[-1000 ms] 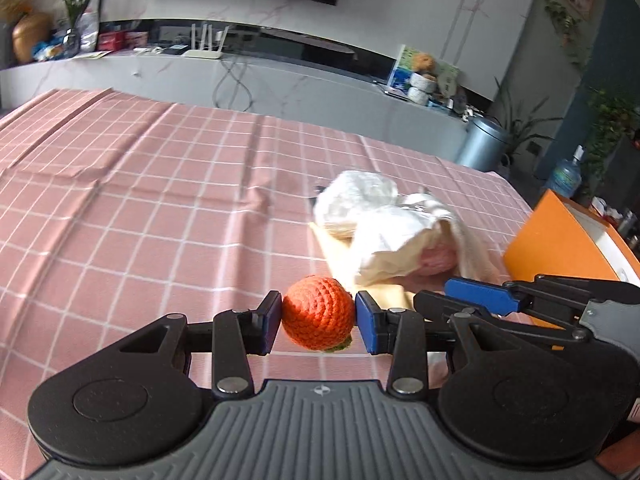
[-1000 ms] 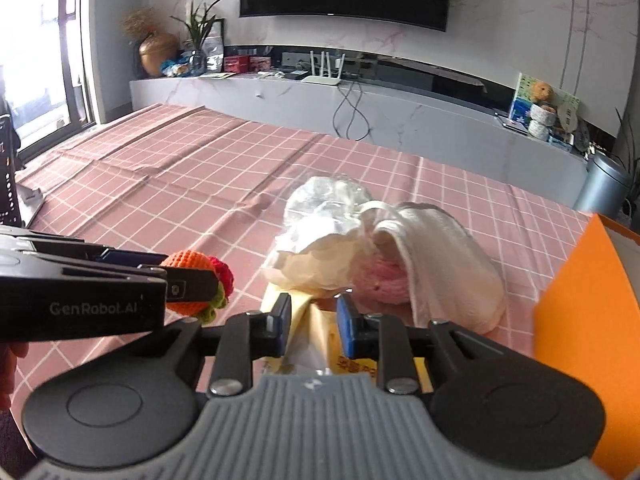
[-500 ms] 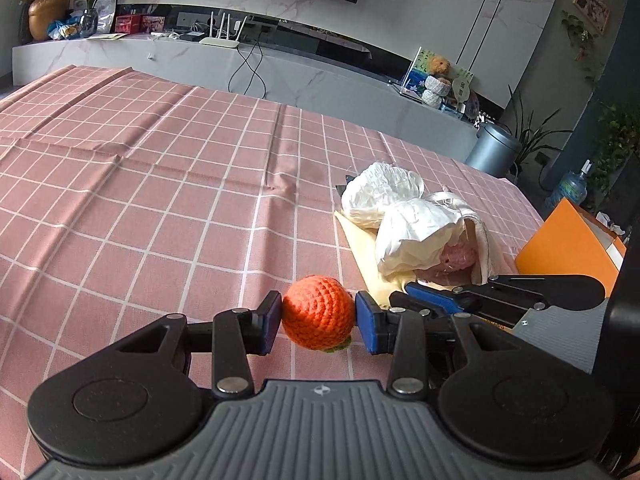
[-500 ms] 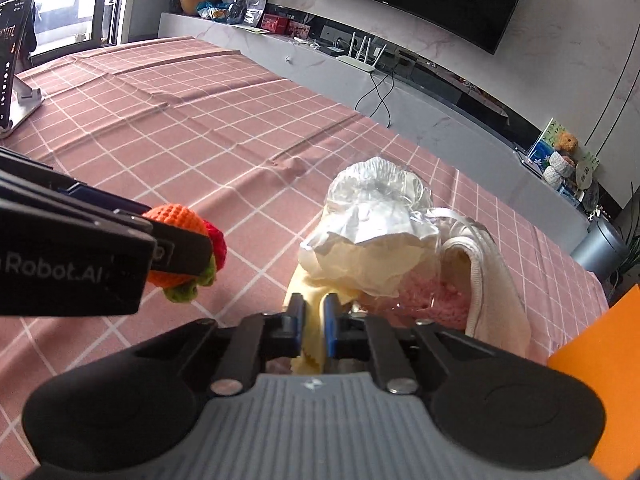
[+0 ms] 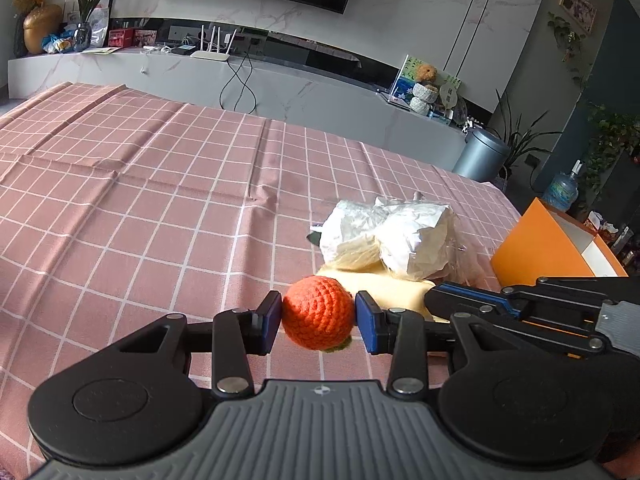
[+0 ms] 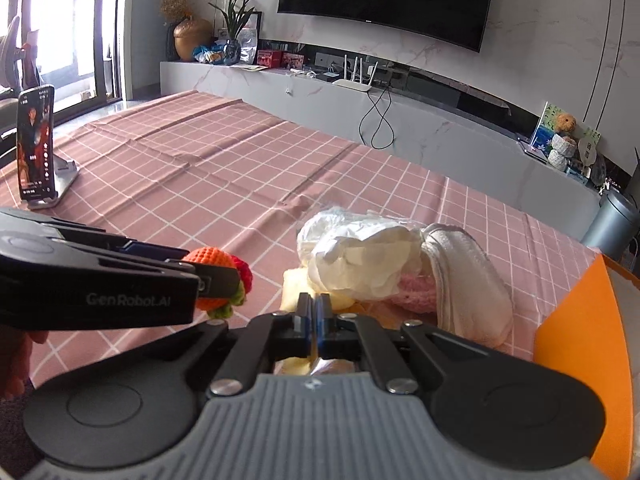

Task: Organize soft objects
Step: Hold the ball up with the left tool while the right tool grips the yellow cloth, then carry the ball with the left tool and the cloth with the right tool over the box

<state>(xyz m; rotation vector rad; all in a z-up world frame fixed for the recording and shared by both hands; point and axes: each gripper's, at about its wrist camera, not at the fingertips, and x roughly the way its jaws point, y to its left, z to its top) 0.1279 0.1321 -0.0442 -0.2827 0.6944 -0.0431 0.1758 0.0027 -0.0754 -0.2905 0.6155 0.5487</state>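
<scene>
Left tongs (image 5: 319, 317) pinching crochet ball (image 5: 319, 312), light, squashy; right tongs (image 6: 316, 314) just finishing closing, nipping yellow cloth (image 6: 294, 286), limp, by its edge.

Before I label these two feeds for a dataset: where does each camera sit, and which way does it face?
Left wrist: on the left hand-held gripper, facing across the pink checked tablecloth toward the TV wall; its fingers clamp a crocheted orange ball.
Right wrist: on the right hand-held gripper, facing likewise; its jaws have just closed on the yellow cloth; fingertips of a hand show at left.
Shared: ball, white bundle, orange box.
</scene>
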